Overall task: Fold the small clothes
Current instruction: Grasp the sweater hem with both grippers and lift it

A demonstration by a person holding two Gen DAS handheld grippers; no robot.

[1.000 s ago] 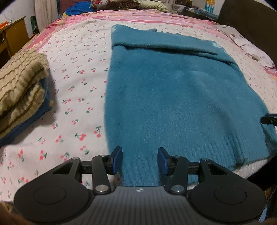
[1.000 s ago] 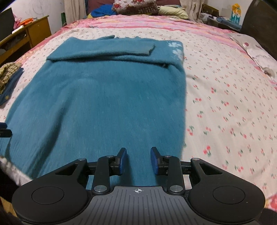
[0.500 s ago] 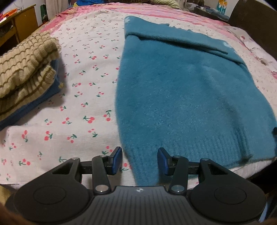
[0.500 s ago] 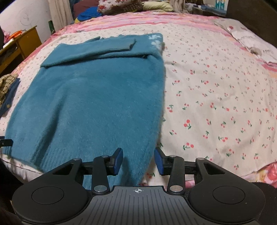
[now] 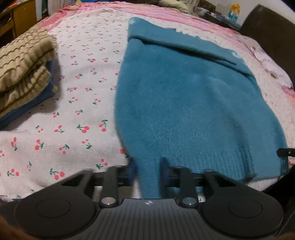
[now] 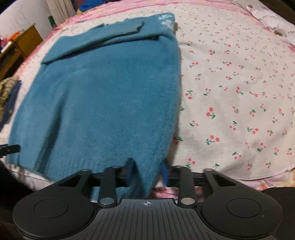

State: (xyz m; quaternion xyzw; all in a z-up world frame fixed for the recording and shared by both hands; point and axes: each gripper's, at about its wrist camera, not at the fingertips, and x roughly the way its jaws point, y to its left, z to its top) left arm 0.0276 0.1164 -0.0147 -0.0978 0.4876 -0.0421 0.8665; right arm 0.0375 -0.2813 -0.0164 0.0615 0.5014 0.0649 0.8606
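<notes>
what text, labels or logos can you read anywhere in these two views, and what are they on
No readable words or numbers in either view.
Left gripper body: a small white emblem, no letters.
Right gripper body: a small crosshair mark, no letters.
Teal sweater: white flower motifs near its far end, no text.
Bedsheet: cherry print only.
Colourful box at the back: too small and blurred to read.

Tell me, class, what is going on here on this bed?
A person is folding a teal sweater spread on a cherry-print bedspread. The left gripper and the right gripper are each closing on a bottom corner of the sweater, with cloth bunched between the jaws. The sleeves are already folded across the top. Folded clothes sit stacked to one side.
</notes>
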